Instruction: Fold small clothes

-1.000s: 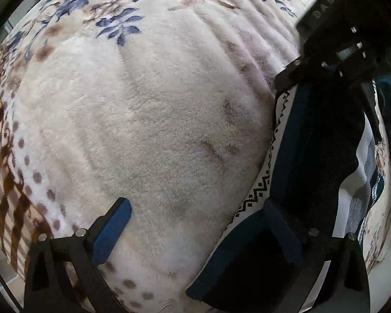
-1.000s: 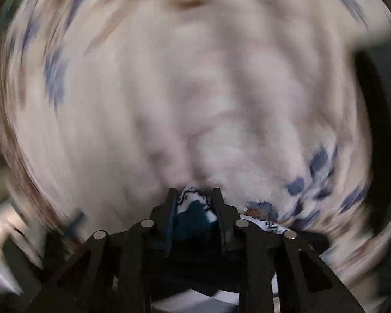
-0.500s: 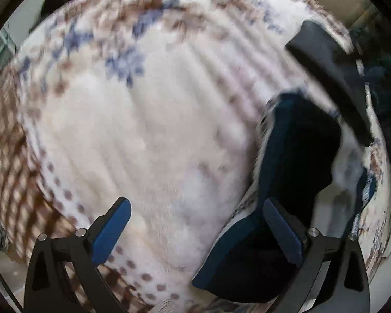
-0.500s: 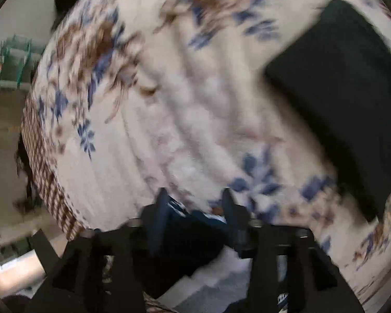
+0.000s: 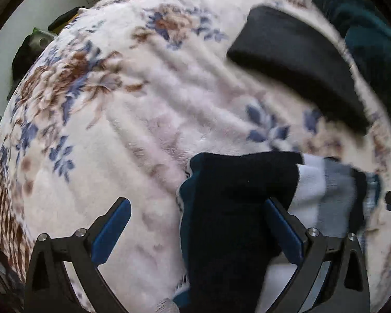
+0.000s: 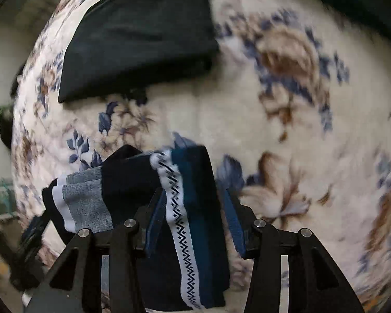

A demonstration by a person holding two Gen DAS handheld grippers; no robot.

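Garment now folded w/ black pile in view.

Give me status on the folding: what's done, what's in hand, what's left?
Done, by the look of it: a black garment lies folded flat on the floral blanket. In hand: the navy patterned garment, bunched and doubled over, sits between the right gripper pads; whether they press it is unclear. The left gripper is open with one finger against the cloth. Left: flatten and finish this piece, then set it down.
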